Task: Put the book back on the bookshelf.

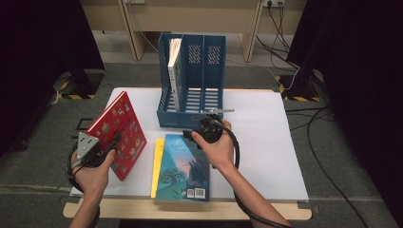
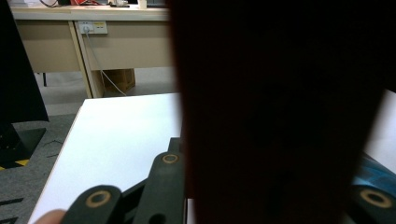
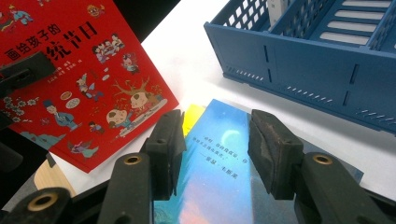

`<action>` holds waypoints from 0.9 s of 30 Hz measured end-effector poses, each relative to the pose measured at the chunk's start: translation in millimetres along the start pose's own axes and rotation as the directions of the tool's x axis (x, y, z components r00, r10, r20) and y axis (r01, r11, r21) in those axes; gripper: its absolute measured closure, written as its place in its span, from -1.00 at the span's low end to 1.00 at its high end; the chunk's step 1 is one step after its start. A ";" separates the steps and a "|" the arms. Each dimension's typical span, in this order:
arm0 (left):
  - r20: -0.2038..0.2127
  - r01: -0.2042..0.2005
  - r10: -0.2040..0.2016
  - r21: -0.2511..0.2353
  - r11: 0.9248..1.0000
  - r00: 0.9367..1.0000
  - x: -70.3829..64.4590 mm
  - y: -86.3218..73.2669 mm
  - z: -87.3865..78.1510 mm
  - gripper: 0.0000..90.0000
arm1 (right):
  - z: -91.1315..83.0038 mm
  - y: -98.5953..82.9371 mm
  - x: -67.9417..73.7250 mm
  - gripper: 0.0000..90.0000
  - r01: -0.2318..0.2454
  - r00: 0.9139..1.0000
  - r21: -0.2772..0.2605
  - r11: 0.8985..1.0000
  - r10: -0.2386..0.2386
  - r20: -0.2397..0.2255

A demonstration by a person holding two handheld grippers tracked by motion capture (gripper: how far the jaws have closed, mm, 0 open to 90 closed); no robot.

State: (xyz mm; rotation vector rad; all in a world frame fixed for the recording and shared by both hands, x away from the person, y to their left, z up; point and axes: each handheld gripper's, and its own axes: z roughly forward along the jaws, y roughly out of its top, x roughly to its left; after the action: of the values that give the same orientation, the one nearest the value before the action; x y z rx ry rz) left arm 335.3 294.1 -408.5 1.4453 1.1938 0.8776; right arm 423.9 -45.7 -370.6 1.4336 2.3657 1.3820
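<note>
A red picture book [image 1: 119,128] stands tilted off the white table at the left, and my left gripper [image 1: 113,144] is shut on its near edge. In the left gripper view the book's dark back [image 2: 280,116] fills the space between the jaws. Through the right gripper view the red cover [image 3: 84,79] shows at the left. A blue book [image 1: 183,166] lies flat near the table's front edge. My right gripper [image 1: 191,135] hovers open over its far end, with the cover [image 3: 219,186] showing between the parted jaws [image 3: 215,140].
A blue file rack [image 1: 190,80] [image 3: 317,60] stands behind the books, with one white-and-green book [image 1: 175,71] upright in its left slot. A yellow book [image 1: 156,166] [image 3: 191,114] peeks out under the blue one. The white tabletop [image 1: 266,142] lies bare at the right.
</note>
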 end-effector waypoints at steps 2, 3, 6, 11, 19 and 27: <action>0.020 0.004 -0.004 0.000 1.000 1.000 -0.7 -0.2 -0.3 0.72 | -0.2 0.0 -0.5 0.22 0.002 1.000 0.001 1.000 -0.002 0.000; 0.029 -0.001 0.001 -0.002 1.000 1.000 -1.3 -0.1 -0.2 0.73 | -0.5 0.0 -1.0 0.22 0.003 1.000 0.000 1.000 -0.003 0.000; 0.041 -0.008 0.008 -0.010 1.000 0.999 -4.3 1.0 0.9 0.74 | -1.9 0.1 -2.9 0.22 -0.001 1.000 -0.004 1.000 0.001 0.004; 0.067 -0.040 0.041 -0.021 0.999 0.997 -9.6 9.6 1.1 0.75 | -5.4 -2.9 -9.3 0.22 -0.016 1.000 -0.001 1.000 0.016 0.015; 0.103 -0.070 0.074 -0.047 0.996 0.992 -19.6 23.7 2.8 0.75 | -10.2 -14.3 -24.1 0.22 -0.038 0.999 -0.003 0.999 0.038 0.039; 0.136 -0.069 0.077 -0.063 0.996 0.988 -28.7 37.9 8.3 0.75 | -13.6 -28.1 -41.1 0.22 -0.067 0.995 -0.017 0.998 0.068 0.079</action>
State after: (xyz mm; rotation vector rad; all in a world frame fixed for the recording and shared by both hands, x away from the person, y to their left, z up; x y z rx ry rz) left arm 344.7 264.7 -371.3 1.4856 1.0105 0.8407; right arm 421.8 -89.6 -397.8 1.5487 2.2747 1.3270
